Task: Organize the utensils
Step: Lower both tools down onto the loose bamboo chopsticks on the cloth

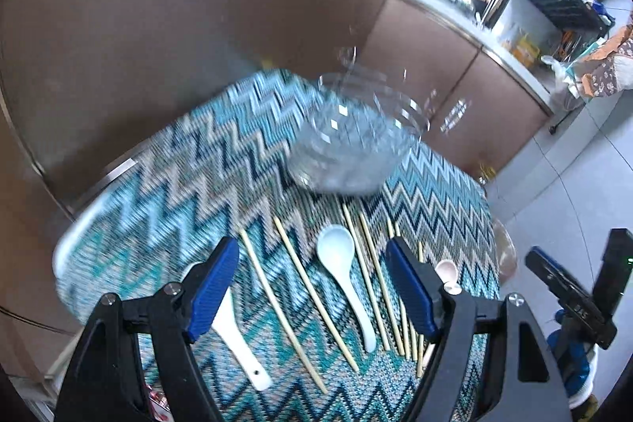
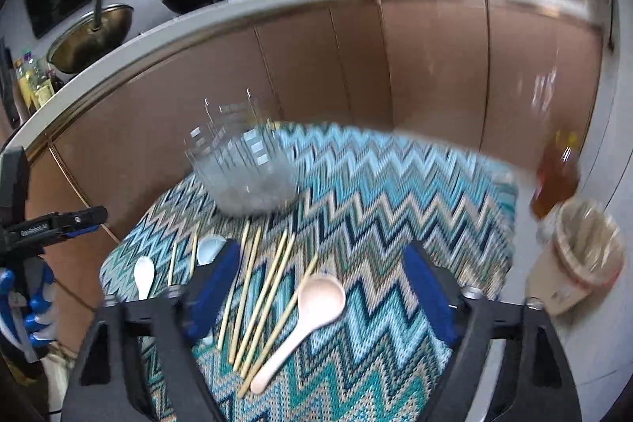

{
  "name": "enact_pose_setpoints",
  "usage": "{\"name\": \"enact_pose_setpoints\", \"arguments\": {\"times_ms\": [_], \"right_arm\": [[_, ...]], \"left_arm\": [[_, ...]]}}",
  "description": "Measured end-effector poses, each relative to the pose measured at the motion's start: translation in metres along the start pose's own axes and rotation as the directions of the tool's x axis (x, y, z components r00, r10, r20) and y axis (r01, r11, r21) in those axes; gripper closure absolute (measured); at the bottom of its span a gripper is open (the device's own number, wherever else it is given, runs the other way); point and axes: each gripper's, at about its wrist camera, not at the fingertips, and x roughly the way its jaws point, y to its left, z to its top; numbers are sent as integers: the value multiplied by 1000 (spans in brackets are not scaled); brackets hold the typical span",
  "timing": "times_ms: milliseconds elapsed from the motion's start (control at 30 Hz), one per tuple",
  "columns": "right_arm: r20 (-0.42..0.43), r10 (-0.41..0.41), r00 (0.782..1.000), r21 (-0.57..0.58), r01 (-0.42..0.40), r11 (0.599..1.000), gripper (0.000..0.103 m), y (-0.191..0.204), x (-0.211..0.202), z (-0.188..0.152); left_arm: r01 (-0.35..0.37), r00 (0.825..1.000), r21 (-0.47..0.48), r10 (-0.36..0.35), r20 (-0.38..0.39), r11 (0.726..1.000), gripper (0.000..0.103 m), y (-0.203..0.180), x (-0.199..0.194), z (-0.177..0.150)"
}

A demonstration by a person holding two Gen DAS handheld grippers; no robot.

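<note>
Both grippers, left (image 1: pixel 312 287) and right (image 2: pixel 322 287), wide and empty over table (image 2: pixel 415 184); chopsticks (image 2: pixel 261 299) and pink spoon (image 2: pixel 304 323) at 6 o'clock of glass bowl (image 2: pixel 245 176), crossed sticks risk scattering.

Pale blue ceramic soup spoon (image 1: pixel 343 271) lies flat, bowl up, just ahead of the left gripper (image 1: pixel 312 287) between its spread fingers, flanked by loose bamboo chopsticks (image 1: pixel 300 299); a white spoon (image 1: pixel 237 339) lies under its left finger. Pink spoon (image 2: pixel 304 323) rests bowl up across a fan of chopsticks ahead of the right gripper (image 2: pixel 322 287). Clear glass bowl (image 1: pixel 352 137), upright, stands beyond the utensils.
</note>
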Motion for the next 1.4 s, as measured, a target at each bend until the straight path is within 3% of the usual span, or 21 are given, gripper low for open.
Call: {"name": "enact_pose_setpoints", "arguments": {"times_ms": [133, 200, 333, 500, 667, 1133, 1400], "right_arm": [[-100, 102, 990, 61, -96, 993, 50, -13, 30, 0], [-149, 139, 979, 72, -130, 989, 58, -12, 44, 4], [-272, 187, 944, 78, -172, 982, 65, 1, 80, 20], [-382, 171, 908, 33, -171, 985, 75, 24, 121, 33], [-466, 117, 877, 27, -118, 993, 82, 28, 165, 38], [-558, 34, 829, -12, -49, 999, 90, 40, 212, 35], [-572, 13, 820, -37, -42, 998, 91, 53, 224, 34]], "left_arm": [[34, 995, -62, -40, -96, 997, 35, 6, 33, 2], [32, 990, -97, -45, -137, 995, 45, 11, 45, 6], [25, 976, -168, -60, -210, 986, 57, 22, 67, 16], [1, 960, -199, -57, -276, 980, 68, 30, 92, 24], [-28, 948, -211, -41, -317, 977, 74, 33, 107, 29], [-80, 926, -222, -10, -378, 972, 86, 37, 137, 34], [-113, 910, -222, 11, -415, 968, 89, 34, 162, 35]]}}
